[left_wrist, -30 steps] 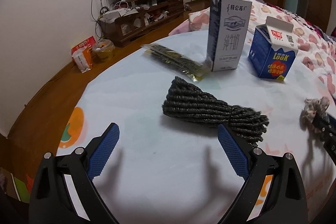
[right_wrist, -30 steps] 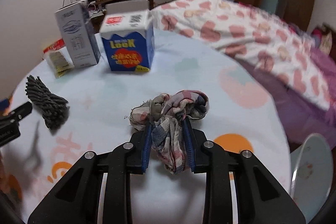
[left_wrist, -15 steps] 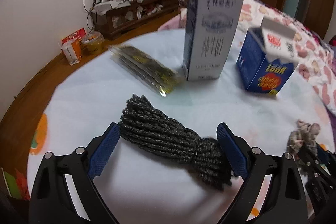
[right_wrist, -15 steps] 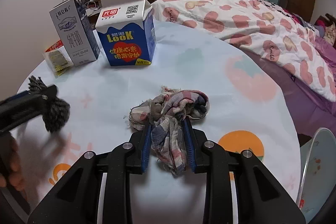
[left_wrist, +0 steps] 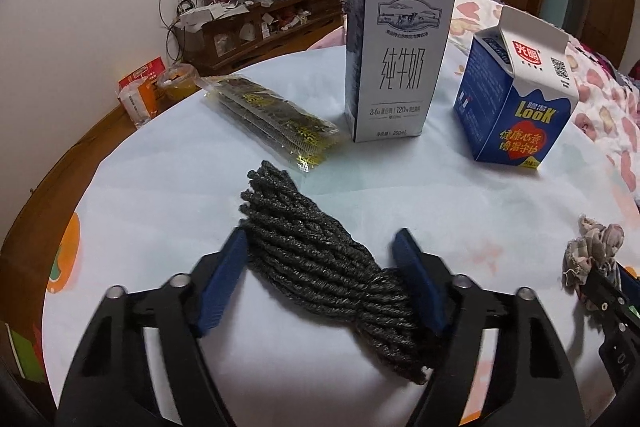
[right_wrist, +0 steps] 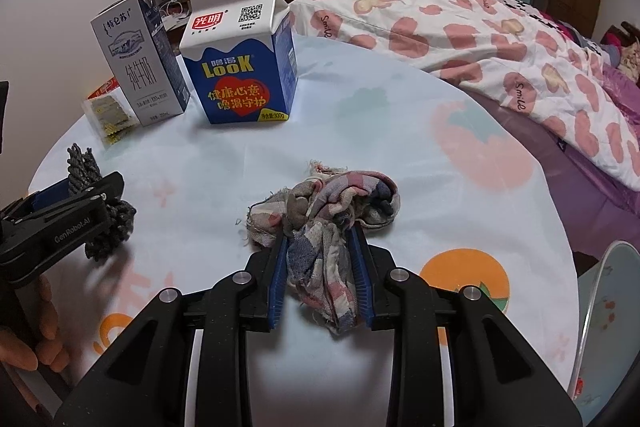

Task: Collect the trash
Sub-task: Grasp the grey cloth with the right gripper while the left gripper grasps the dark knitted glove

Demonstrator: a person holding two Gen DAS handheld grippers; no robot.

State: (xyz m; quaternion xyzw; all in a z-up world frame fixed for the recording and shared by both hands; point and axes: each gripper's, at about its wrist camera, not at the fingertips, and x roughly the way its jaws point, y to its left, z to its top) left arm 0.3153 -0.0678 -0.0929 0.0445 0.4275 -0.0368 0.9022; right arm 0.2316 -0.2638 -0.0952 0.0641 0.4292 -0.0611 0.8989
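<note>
A dark grey bundle of rope (left_wrist: 320, 267) lies on the round table between the blue pads of my left gripper (left_wrist: 320, 267). The left pad touches the bundle; a small gap shows at the right pad, so the jaws are closing around it. My right gripper (right_wrist: 320, 267) is shut on a crumpled checked rag (right_wrist: 324, 219) that rests on the table. The rag also shows at the right edge of the left wrist view (left_wrist: 592, 251), and the rope at the left of the right wrist view (right_wrist: 100, 203).
A tall grey milk carton (left_wrist: 396, 39), a blue LOOK carton (left_wrist: 516, 95) and a flat pack of sachets (left_wrist: 268, 119) stand at the back of the table (left_wrist: 160, 187). A bed (right_wrist: 480, 43) lies to the right. A pale plate or lid (right_wrist: 604, 307) is at the table's right edge.
My left gripper moved forward over the rope bundle and its jaws narrowed around it. The right gripper stayed shut on the rag, almost still.
</note>
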